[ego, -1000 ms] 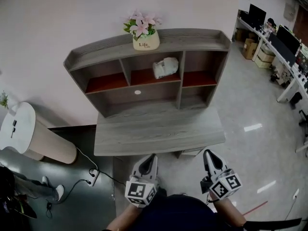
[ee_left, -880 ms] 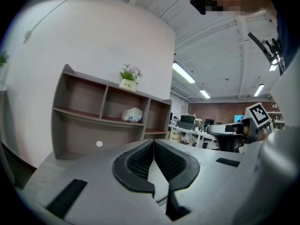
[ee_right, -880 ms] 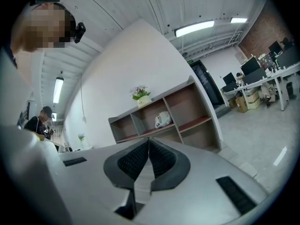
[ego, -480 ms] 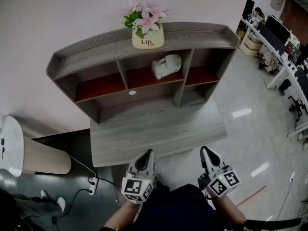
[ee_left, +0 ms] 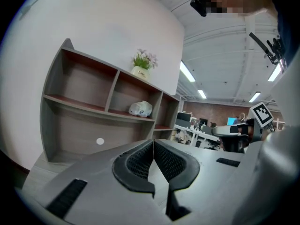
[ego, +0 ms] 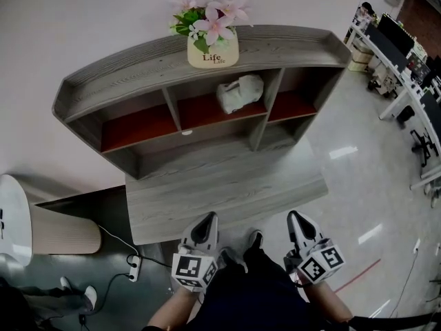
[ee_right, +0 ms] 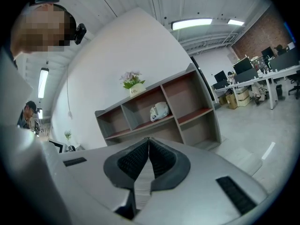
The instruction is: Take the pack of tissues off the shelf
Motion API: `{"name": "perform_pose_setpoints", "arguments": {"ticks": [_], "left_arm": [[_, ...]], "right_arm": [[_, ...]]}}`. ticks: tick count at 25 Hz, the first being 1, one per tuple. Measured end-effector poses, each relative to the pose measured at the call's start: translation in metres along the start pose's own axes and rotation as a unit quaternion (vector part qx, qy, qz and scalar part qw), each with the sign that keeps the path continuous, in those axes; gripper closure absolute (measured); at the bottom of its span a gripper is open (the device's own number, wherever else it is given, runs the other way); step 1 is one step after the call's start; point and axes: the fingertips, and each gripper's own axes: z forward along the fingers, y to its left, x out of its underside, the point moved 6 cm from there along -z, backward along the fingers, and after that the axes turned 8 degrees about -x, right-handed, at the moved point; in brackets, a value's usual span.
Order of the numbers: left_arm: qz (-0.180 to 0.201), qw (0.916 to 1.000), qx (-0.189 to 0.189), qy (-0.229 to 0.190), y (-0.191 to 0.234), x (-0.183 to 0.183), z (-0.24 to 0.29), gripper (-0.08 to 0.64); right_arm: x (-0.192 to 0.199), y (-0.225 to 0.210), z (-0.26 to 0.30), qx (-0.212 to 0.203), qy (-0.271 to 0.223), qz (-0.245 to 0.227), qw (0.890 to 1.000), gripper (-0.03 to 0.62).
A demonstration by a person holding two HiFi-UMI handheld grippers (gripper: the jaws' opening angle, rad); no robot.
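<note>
Jaws clenched empty on both the left gripper [ego: 205, 221] and the right gripper [ego: 298, 221]; tissues [ego: 240, 93] lie in the middle compartment of the shelf [ego: 138, 81], well ahead across the worktop [ego: 220, 192], long axis running side to side; the left gripper seems slightly nearer.

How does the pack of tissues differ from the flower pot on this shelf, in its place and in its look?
The flower pot stands upright on the top board of the shelf. The pack of tissues lies lower, inside the middle upper compartment. The flower pot is cream, looks firm and holds pink flowers, while the pack of tissues is white and looks soft and rumpled. Both sit near the shelf's middle.
</note>
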Motion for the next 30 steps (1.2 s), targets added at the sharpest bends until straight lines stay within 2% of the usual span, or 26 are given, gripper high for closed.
{"name": "perform_pose_setpoints", "arguments": {"ticks": [7,20,27,30], "left_arm": [[0.025,0.9994,-0.014,-0.017,0.005,-0.023,0.023,0.543],[0.061,0.9962,-0.045,-0.042,-0.005,-0.073,0.098,0.541],[0.121,0.9900,-0.046,-0.056,-0.009,-0.104,0.143,0.541],[0.163,0.9834,-0.043,-0.067,-0.008,-0.124,0.161,0.541]], "right_arm": [[-0.006,-0.019,0.023,-0.018,-0.010,0.007,1.000,0.580],[-0.056,-0.089,0.065,-0.052,-0.024,0.005,0.998,0.580],[-0.069,-0.121,0.078,-0.072,-0.025,0.011,0.997,0.580],[-0.072,-0.131,0.081,-0.074,-0.024,0.012,0.997,0.580]]}}
